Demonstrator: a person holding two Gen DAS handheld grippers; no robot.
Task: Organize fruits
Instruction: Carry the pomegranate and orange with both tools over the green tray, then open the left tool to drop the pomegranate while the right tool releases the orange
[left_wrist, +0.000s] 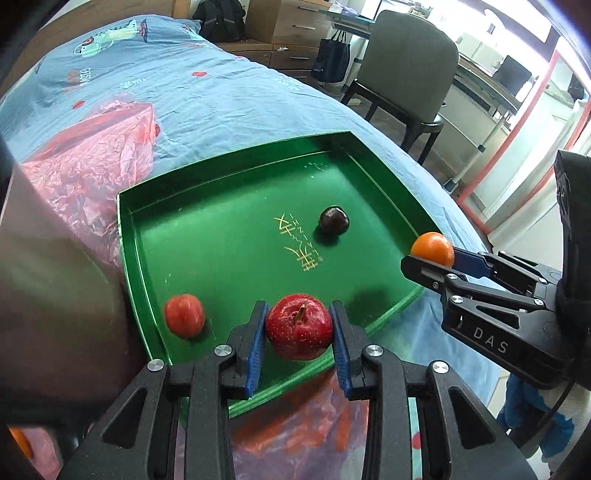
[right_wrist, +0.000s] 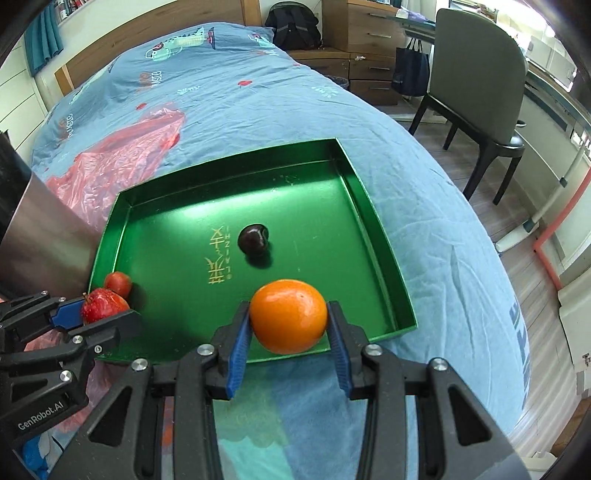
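A green tray lies on the blue bedsheet. In it sit a dark plum near the middle and a small red fruit near the left wall. My left gripper is shut on a red apple over the tray's near edge. My right gripper is shut on an orange over the tray's near right edge.
A crumpled pink plastic bag lies left of the tray and under its near edge. A grey chair stands right of the bed, with wooden drawers behind. An orange thing shows at the far lower left.
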